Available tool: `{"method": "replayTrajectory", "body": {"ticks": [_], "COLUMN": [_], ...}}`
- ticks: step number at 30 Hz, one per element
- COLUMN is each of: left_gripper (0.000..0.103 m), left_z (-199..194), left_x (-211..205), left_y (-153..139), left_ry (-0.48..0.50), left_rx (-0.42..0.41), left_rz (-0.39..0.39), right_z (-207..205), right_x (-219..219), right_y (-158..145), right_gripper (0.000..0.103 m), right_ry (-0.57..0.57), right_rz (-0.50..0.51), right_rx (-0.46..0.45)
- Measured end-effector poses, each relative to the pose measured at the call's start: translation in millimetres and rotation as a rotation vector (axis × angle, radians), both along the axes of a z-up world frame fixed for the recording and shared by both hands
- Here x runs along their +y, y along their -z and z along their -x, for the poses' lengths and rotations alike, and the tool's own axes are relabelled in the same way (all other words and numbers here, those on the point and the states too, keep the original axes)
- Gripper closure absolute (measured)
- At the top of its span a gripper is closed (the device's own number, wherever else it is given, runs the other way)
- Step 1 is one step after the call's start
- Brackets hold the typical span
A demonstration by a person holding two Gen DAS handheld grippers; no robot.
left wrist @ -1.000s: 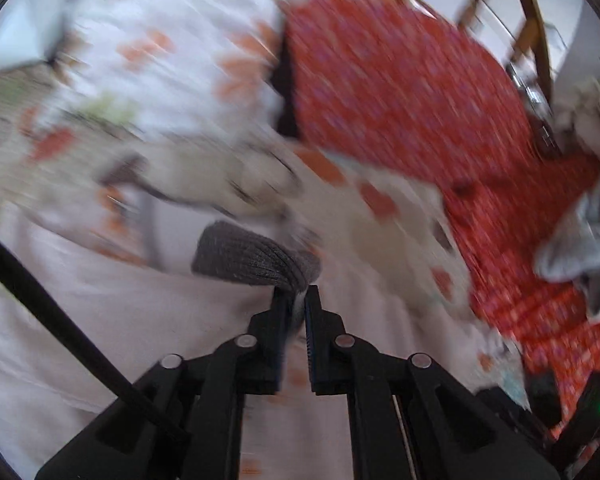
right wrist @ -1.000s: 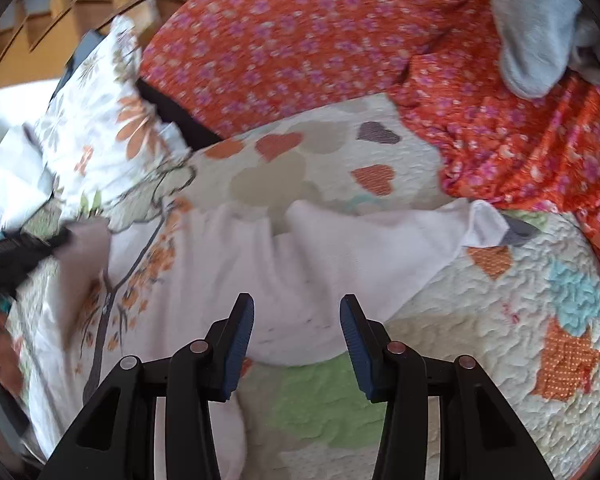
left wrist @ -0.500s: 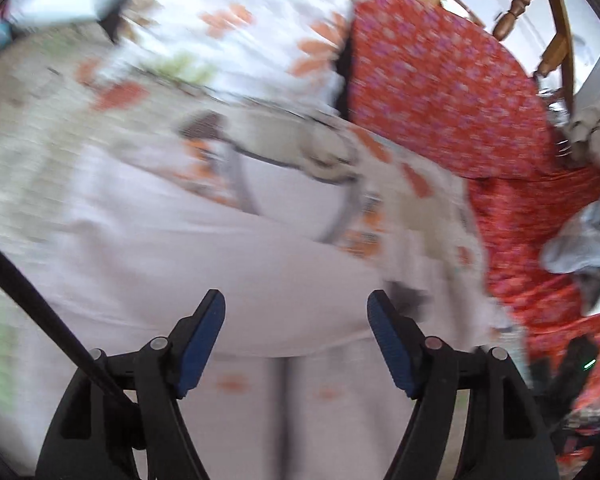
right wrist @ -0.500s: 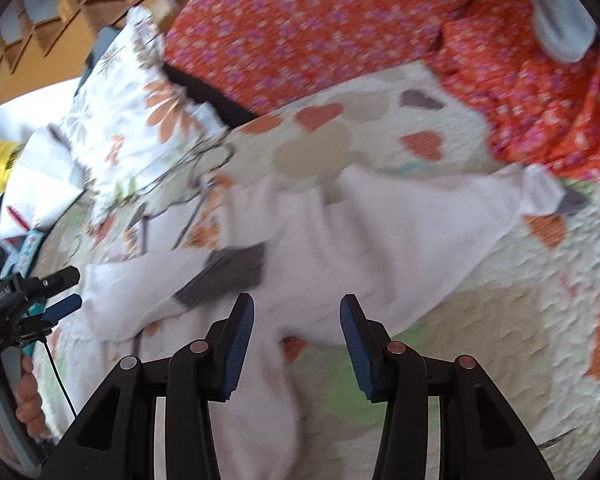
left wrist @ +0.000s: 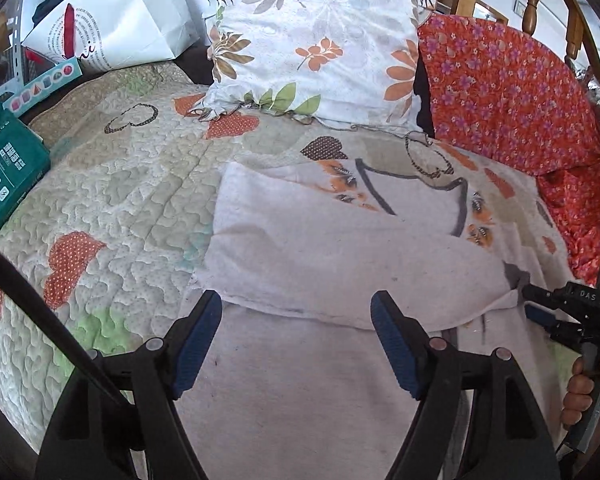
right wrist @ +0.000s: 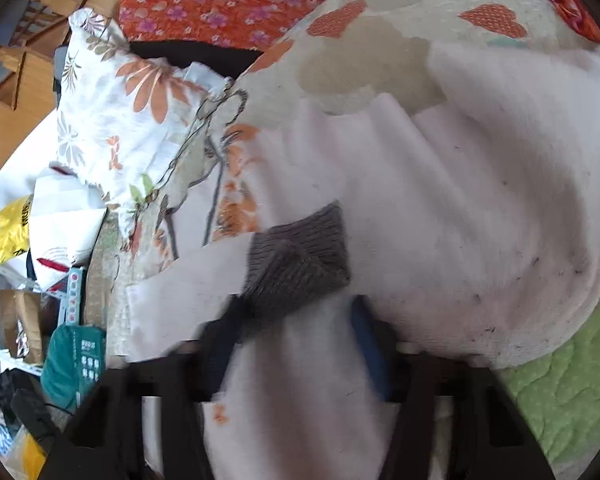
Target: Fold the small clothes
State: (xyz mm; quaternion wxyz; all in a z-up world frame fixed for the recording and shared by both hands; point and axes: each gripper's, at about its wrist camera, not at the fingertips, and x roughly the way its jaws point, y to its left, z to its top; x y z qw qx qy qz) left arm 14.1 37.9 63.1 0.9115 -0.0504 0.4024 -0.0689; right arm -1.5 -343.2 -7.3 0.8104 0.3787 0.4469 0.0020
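A: White garment (left wrist: 340,248) flat on quilt (left wrist: 132,200), sleeve folded across body, grey cuff (right wrist: 300,256) on top.
B: Left gripper (left wrist: 296,340)?
A: Spread wide above garment's lower part, gripping nothing, touching nothing.
B: Right gripper (right wrist: 296,344)?
A: Parted, fingers either side of sleeve beside cuff, cloth between. Blurred, grip on it unclear.
B: Surroundings?
A: Floral pillow (left wrist: 320,40) behind, orange cover (left wrist: 508,96) beside.
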Motion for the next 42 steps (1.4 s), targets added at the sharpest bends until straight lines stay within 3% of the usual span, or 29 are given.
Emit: {"method": "replayTrajectory", "body": {"ticks": [2,9,16,19,25,30,32,35,36,39,42], "left_gripper": [0.027,0.027,0.027,0.027,0.027,0.027,0.027,0.026,0.026,0.026,0.026], "left_z": [-4,-9,-14,-11,-8,-11,-9,-6,-6,-5,-6], "left_x": [-1,-4,-3,-5,-13,-14,-17,-18,-18,-16,-15], "left_y": [5,20,46,49,46,36,30,27,27,29,34], "left_ry": [0.001,-0.007,-0.017,-0.016,0.008,0.035,0.054,0.064,0.063,0.054,0.042], "left_rx": [0.019,0.073,0.169,0.168,0.156,0.18,0.17,0.162,0.162,0.167,0.172], "left_rz": [0.007,0.012,-0.012,-0.032,-0.057,0.034,0.043,0.045,0.046,0.046,0.034], "right_z": [-3,8,20,25,49,99,125,154,158,160,149], "right_x": [-2,5,-10,-26,-72,-140,-170,-205,-214,-238,-243], "right_y": [-2,-42,-24,-15,-45,-57,-58,-57,-54,-40,-35], "right_gripper": [0.094,0.096,0.102,0.101,0.1,0.08,0.073,0.059,0.056,0.056,0.056], "right_ry": [-0.01,-0.066,-0.033,0.014,0.142,0.338,0.454,0.611,0.641,0.666,0.654], "right_rz": [0.001,0.148,0.258,0.237,0.189,0.175,0.154,0.2,0.198,0.067,0.028], "right_rx": [-0.007,-0.098,0.029,0.071,-0.01,0.023,0.02,0.024,0.032,-0.001,-0.026]}}
